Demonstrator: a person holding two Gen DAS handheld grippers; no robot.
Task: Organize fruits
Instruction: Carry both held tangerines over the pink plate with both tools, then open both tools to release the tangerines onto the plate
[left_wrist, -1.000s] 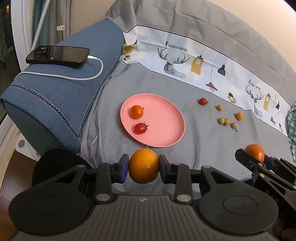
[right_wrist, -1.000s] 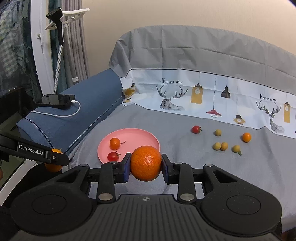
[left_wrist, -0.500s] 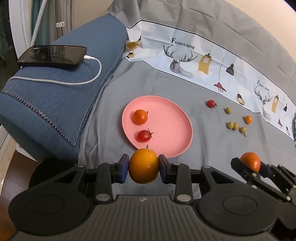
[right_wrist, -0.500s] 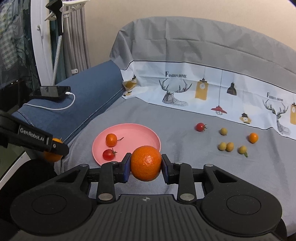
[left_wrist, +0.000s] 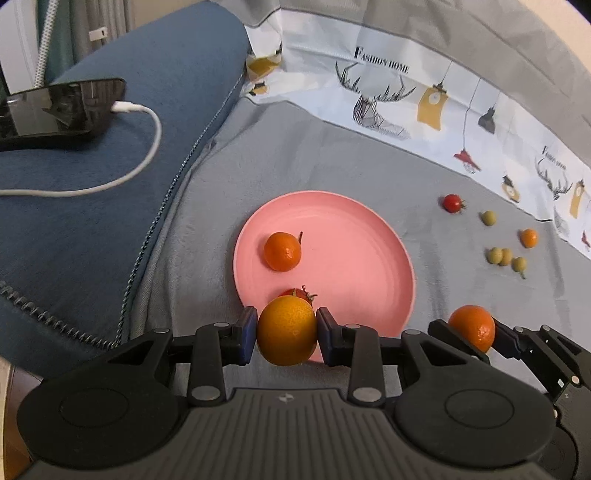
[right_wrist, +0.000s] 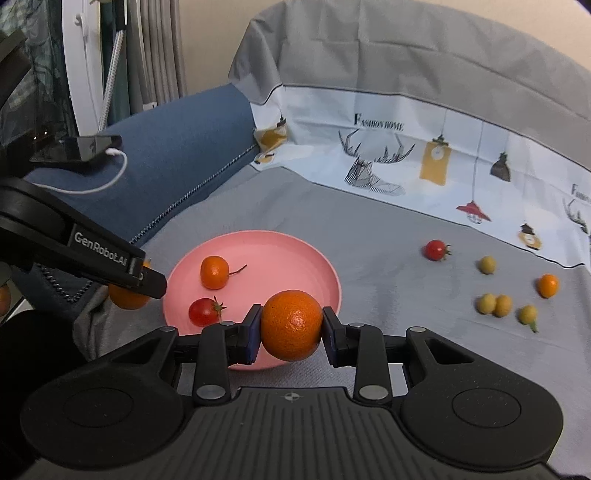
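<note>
My left gripper (left_wrist: 286, 336) is shut on a yellow-orange orange (left_wrist: 286, 330) at the near rim of the pink plate (left_wrist: 354, 243). My right gripper (right_wrist: 291, 326) is shut on a deeper orange tangerine (right_wrist: 291, 324) over the plate's (right_wrist: 288, 258) near right rim; it also shows in the left wrist view (left_wrist: 472, 328). The plate holds a small orange fruit (left_wrist: 282, 251) and a cherry tomato (right_wrist: 203, 312), which the orange half hides in the left wrist view. A red tomato (left_wrist: 452, 203), a small orange fruit (left_wrist: 529, 237) and several yellow-green fruits (left_wrist: 498, 255) lie on the grey cloth to the right.
A blue sofa arm (left_wrist: 110, 177) rises left of the plate, with a black phone (left_wrist: 55, 110) and its white cable (left_wrist: 140, 147) on top. A patterned white cloth band (left_wrist: 424, 103) runs up the sofa back behind. A white lamp ring and curtains (right_wrist: 110, 66) stand at the far left.
Both grippers have moved forward toward the pink plate with their fruit still held. The plate now looks larger and sits right at both sets of fingertips.
</note>
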